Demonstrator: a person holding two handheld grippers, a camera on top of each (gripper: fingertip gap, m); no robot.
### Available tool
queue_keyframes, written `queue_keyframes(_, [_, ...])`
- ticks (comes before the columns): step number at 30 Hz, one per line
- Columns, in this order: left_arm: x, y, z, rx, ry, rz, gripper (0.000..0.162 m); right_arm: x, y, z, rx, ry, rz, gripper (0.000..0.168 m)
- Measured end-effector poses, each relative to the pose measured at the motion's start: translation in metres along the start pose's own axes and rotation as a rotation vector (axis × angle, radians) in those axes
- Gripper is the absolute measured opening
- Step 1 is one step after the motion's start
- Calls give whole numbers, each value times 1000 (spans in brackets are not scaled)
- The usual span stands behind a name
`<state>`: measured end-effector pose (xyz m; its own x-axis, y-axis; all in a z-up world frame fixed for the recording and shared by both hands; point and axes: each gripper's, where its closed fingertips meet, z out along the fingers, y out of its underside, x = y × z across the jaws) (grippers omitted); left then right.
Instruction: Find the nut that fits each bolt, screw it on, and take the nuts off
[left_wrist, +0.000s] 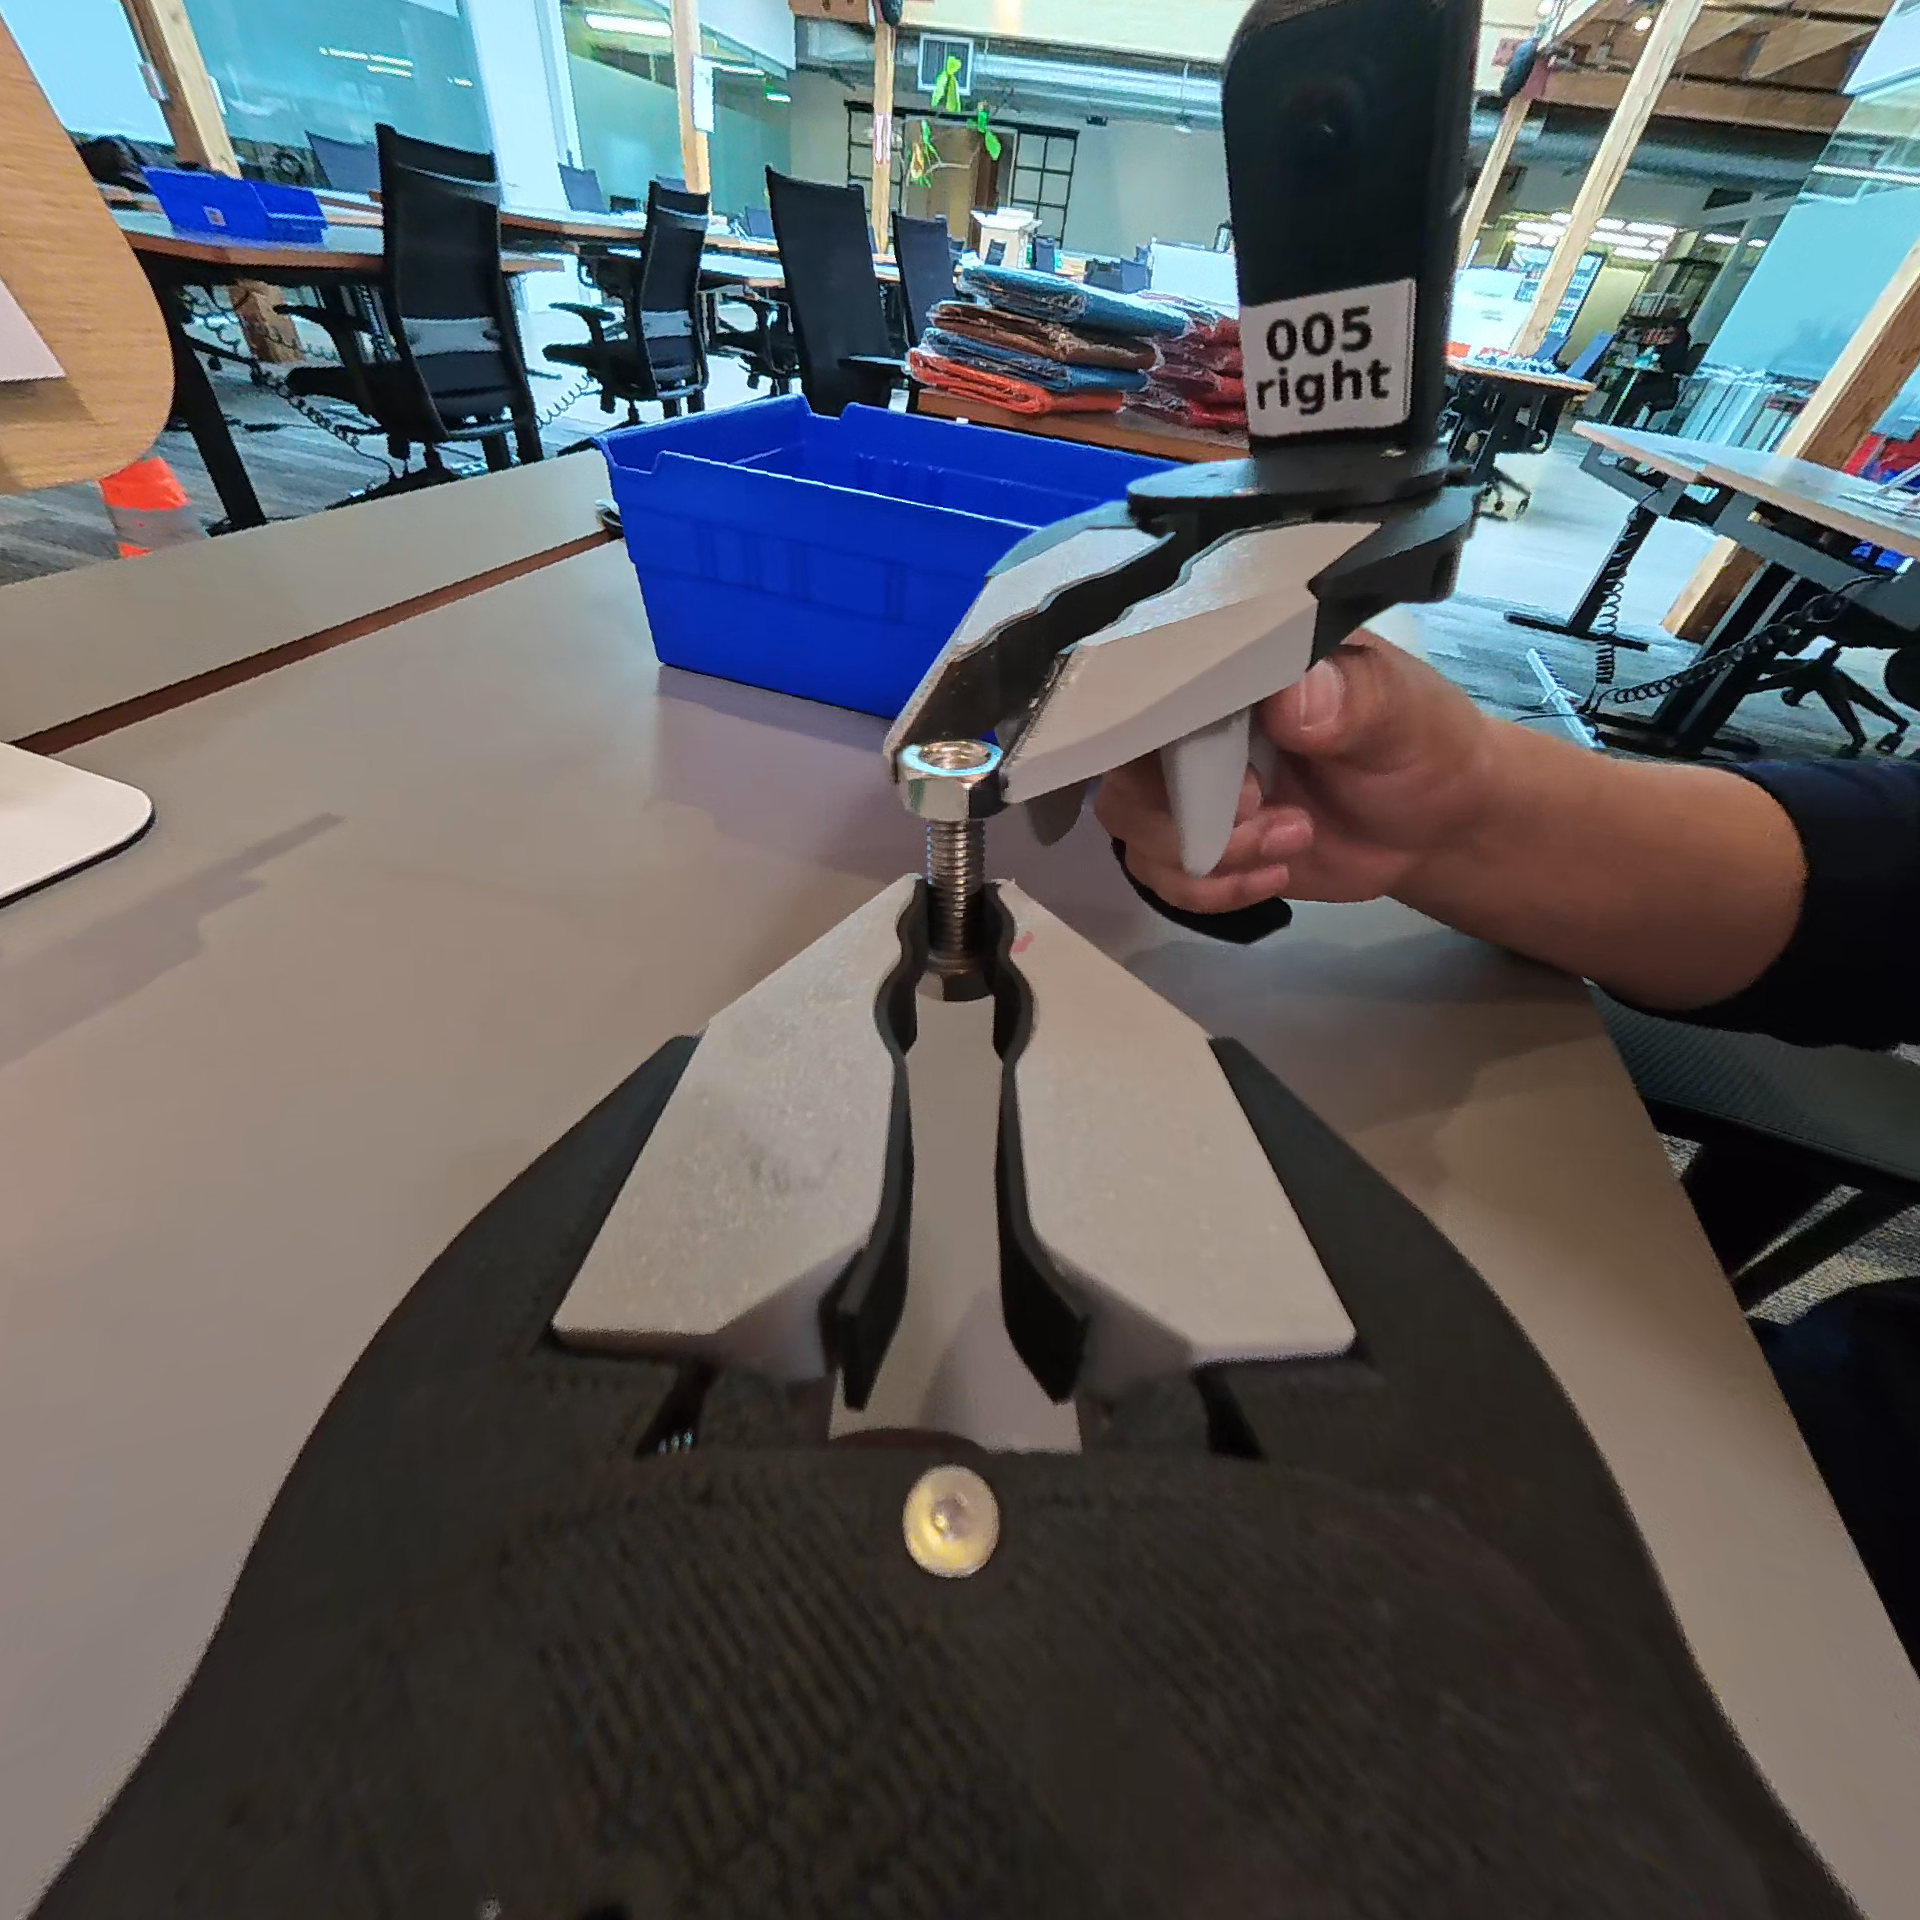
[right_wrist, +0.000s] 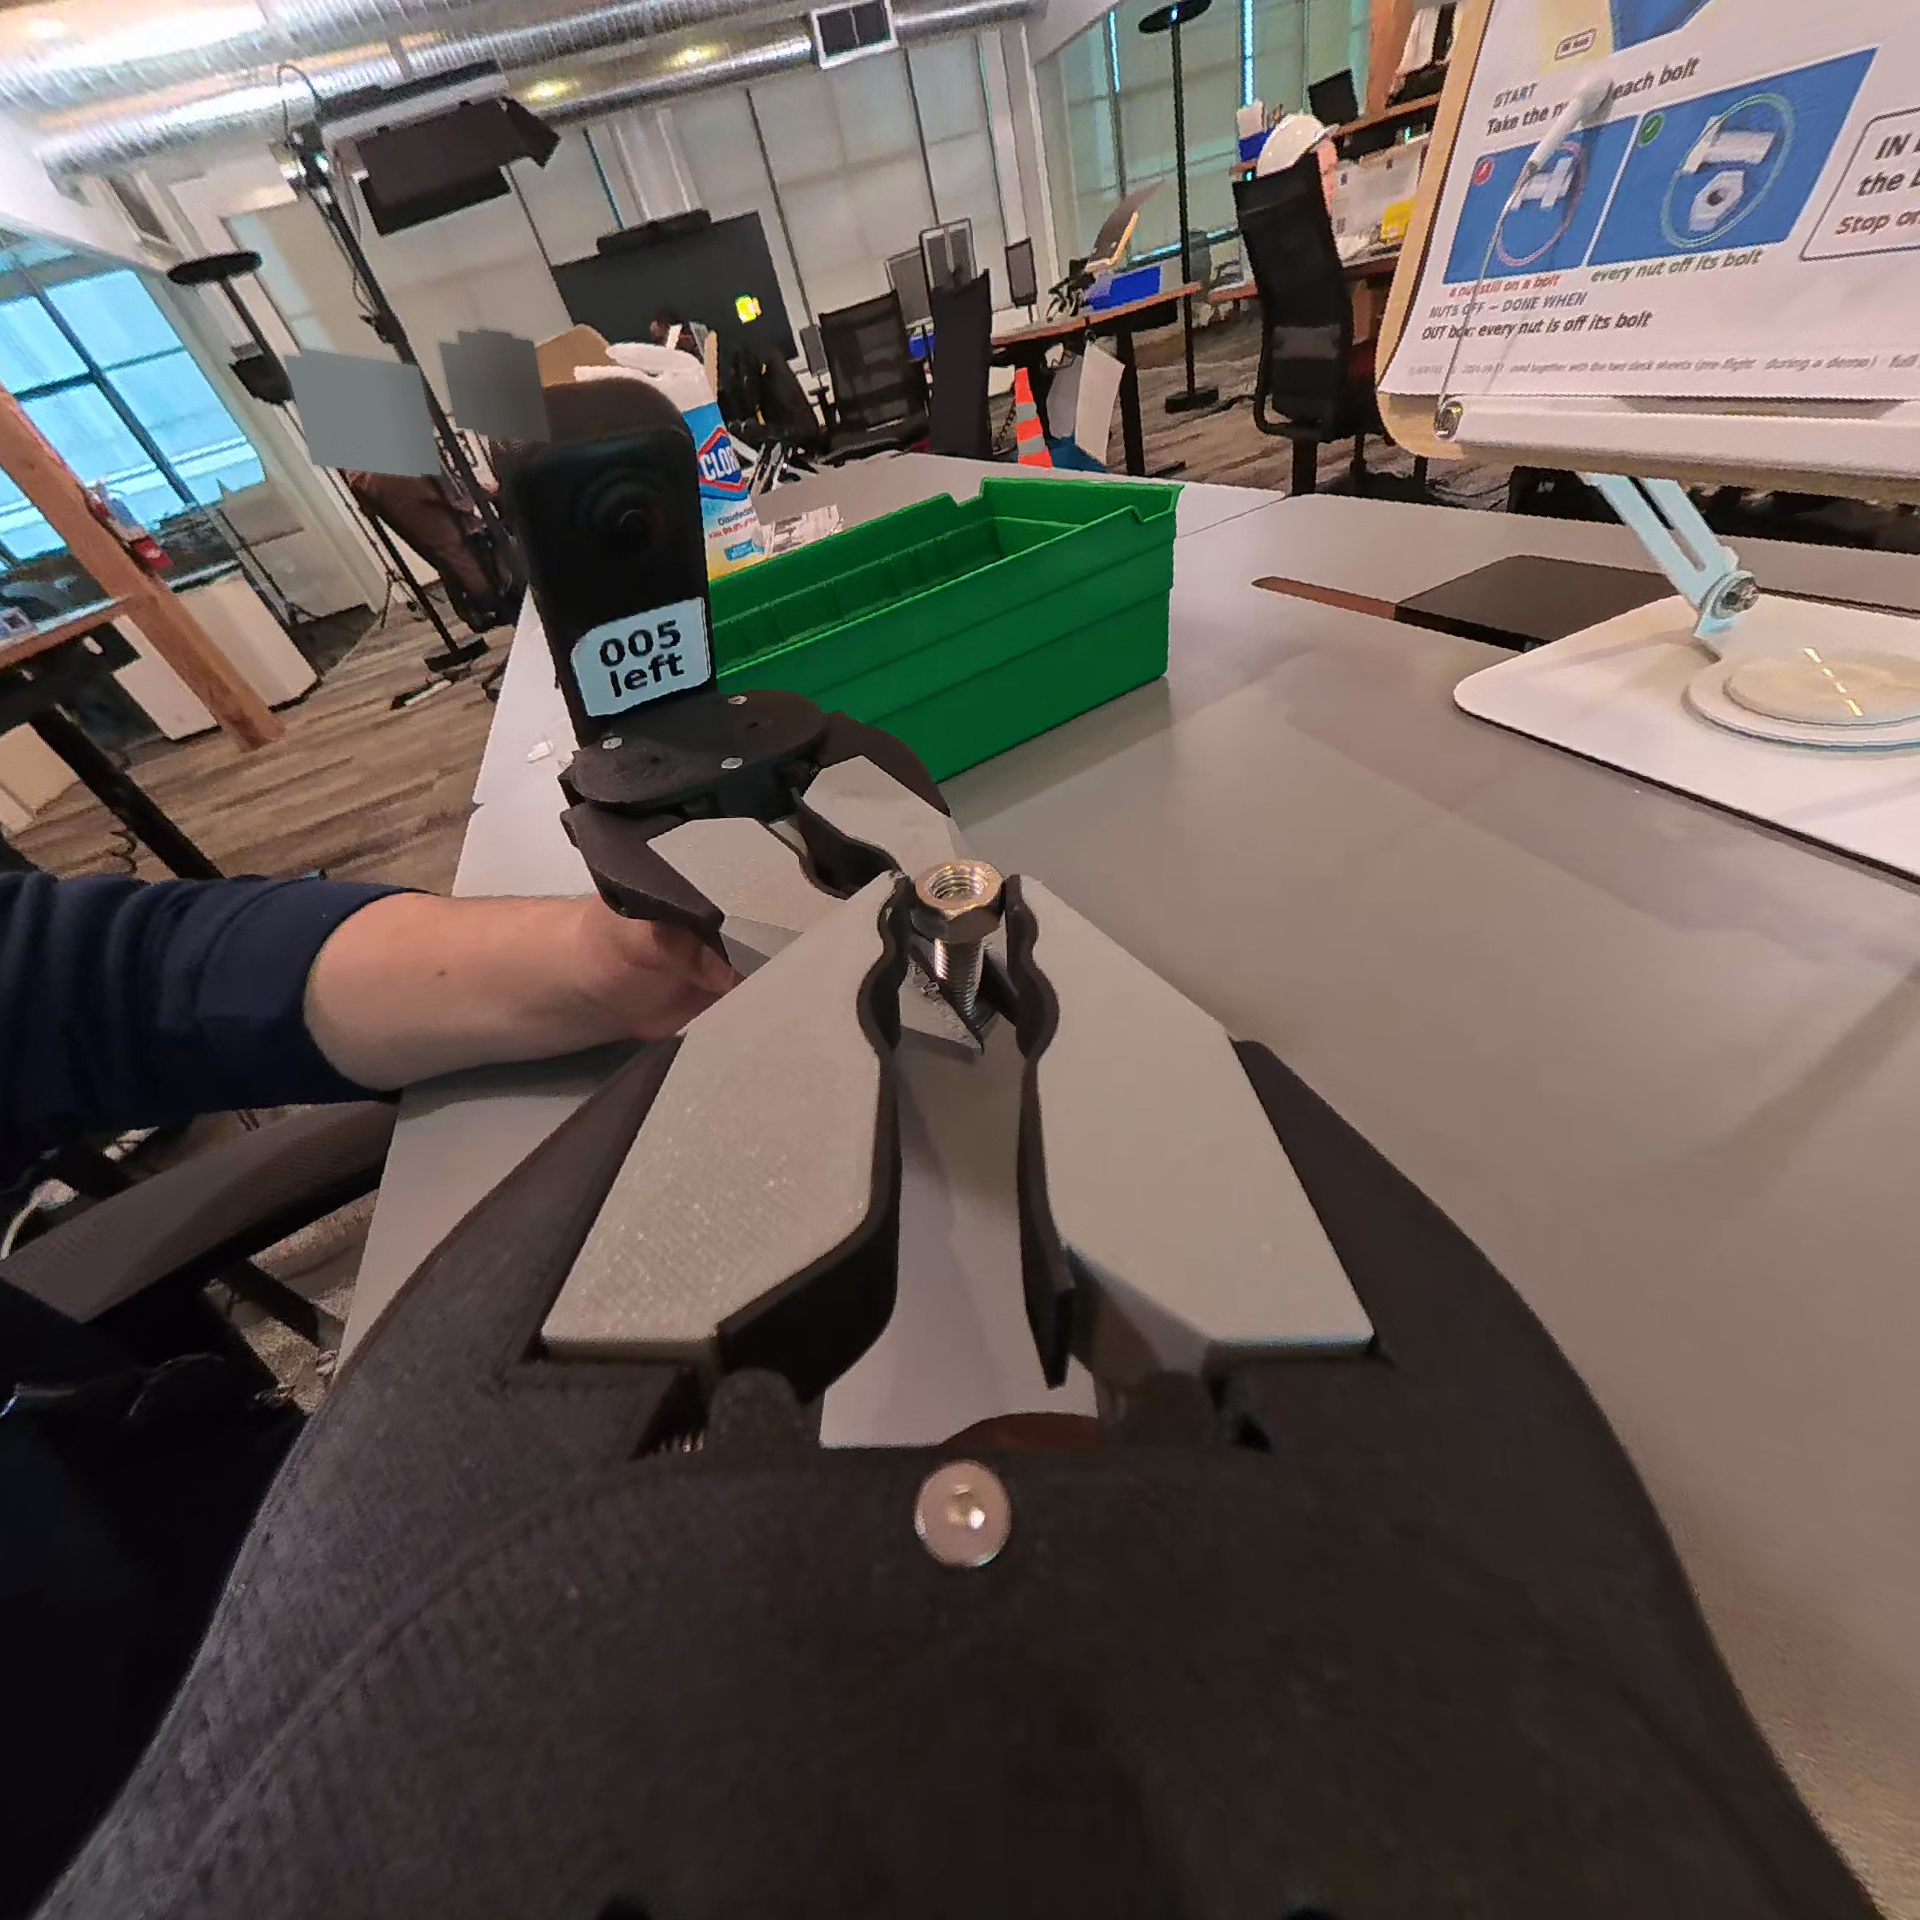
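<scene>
A steel bolt (left_wrist: 954, 883) stands upright, threads up, above the grey table (left_wrist: 416, 831). My left gripper (left_wrist: 956, 940) is shut on the bolt's lower shank, just above its head. A silver hex nut (left_wrist: 948, 777) sits on the bolt's top end. My right gripper (left_wrist: 951, 774) comes in from the right and is shut on that nut. In the right wrist view the nut (right_wrist: 958, 902) sits between my right gripper's fingertips (right_wrist: 956, 914), with the bolt (right_wrist: 948, 961) below it and the left gripper (right_wrist: 961, 1013) holding the bolt's lower part.
A blue bin (left_wrist: 831, 551) stands behind the bolt. A green bin (right_wrist: 956, 613) stands at the table's far side, a spray bottle (right_wrist: 717, 478) behind it. A white stand (right_wrist: 1714, 707) with an instruction sheet (right_wrist: 1662, 197) is at the right. The person's hands hold both grippers.
</scene>
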<state>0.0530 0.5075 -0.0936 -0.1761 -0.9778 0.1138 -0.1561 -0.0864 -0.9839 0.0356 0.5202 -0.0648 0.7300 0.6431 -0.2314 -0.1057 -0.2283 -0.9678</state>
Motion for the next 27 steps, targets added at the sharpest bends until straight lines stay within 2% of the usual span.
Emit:
queue_keyframes(4, [-3,2,2,-16,-35,9,7,3,2,0,4,2,20,15])
queue_keyframes(19, [1,4,3,-17,-1,-6,7,2,4,-3,-6,-22,2,15])
queue_keyframes(27, [3,4,4,-16,11,-6,7,2,-9,-13,45,-29,-13,22])
